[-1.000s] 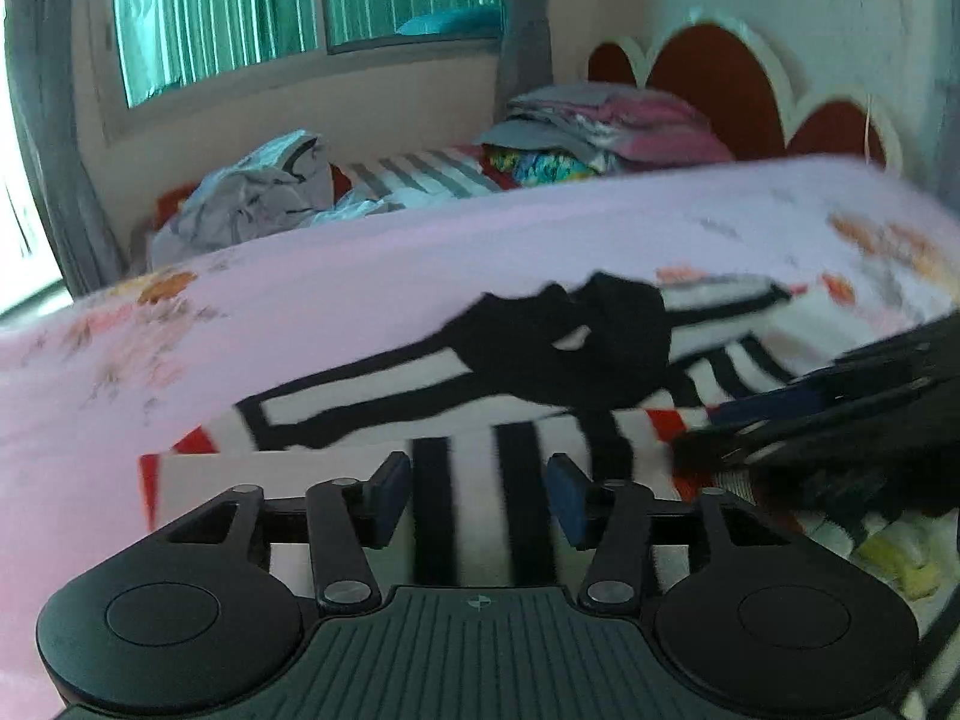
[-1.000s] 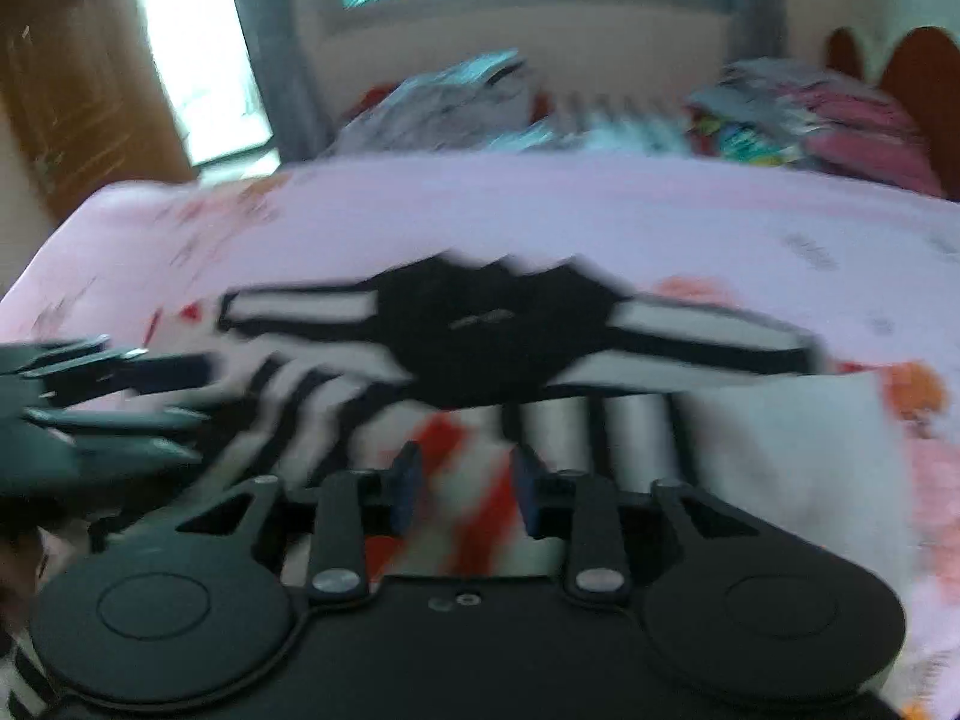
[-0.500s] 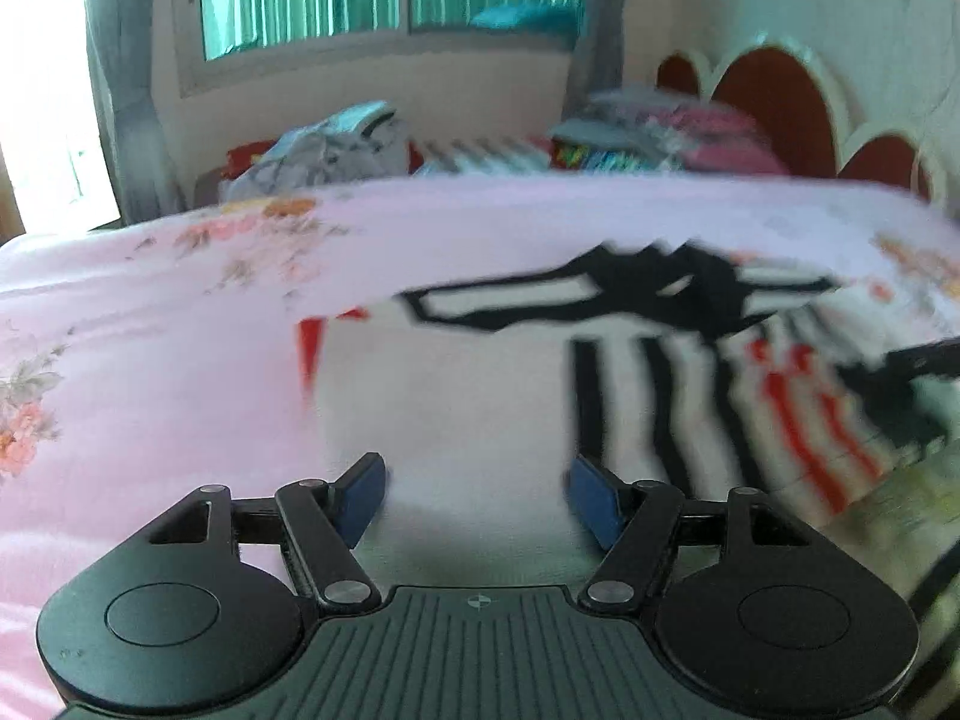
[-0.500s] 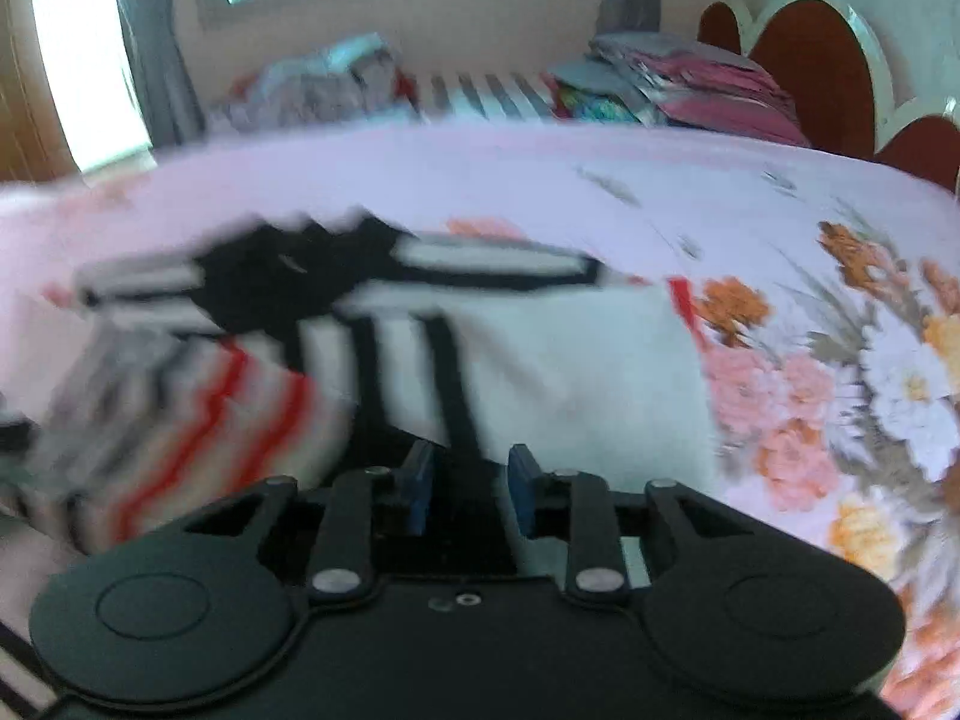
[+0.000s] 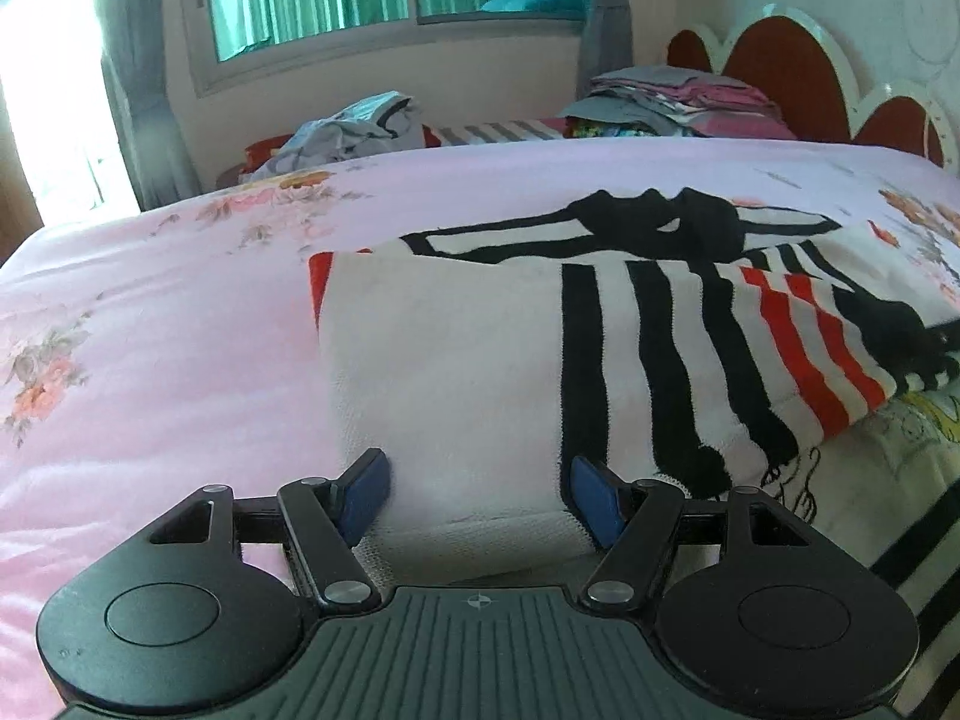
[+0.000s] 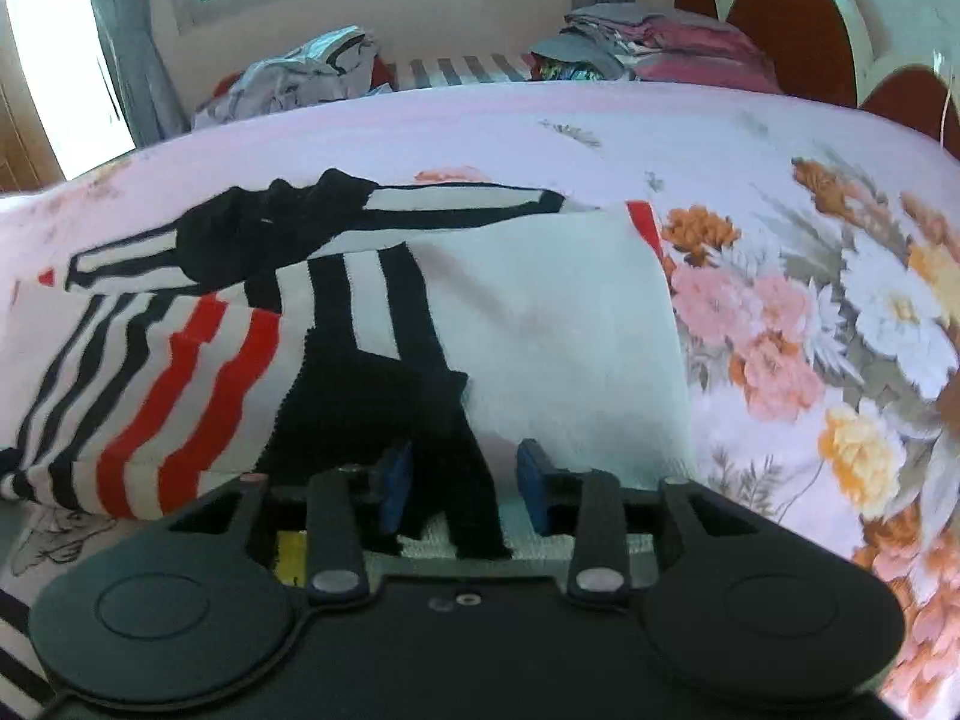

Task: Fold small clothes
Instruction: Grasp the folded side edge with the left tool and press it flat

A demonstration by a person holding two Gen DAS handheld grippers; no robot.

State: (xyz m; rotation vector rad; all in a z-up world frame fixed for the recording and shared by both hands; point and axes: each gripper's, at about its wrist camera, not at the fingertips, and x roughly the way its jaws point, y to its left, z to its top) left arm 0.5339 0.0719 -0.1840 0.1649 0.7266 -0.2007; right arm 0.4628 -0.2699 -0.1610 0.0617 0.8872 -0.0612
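Observation:
A small white garment with black and red stripes (image 5: 630, 324) lies on the pink floral bed sheet (image 5: 150, 324); both sides are folded in over the middle. My left gripper (image 5: 477, 495) is open, its jaws either side of the garment's near left white edge. The garment also shows in the right wrist view (image 6: 540, 324). My right gripper (image 6: 462, 480) is open over the near edge, where black stripes and white fabric lie between its jaws. A black collar and striped sleeves (image 5: 654, 222) lie at the far end.
A crumpled grey pile (image 5: 348, 132) and a stack of folded clothes (image 5: 672, 102) sit at the far side of the bed by the red headboard (image 5: 792, 72). Another printed garment (image 5: 900, 438) lies under the striped one at my right.
Both grippers have swung apart from the middle to the garment's near corners. The left jaws have opened wider, and the right ones have opened too. The sides now lie folded inward.

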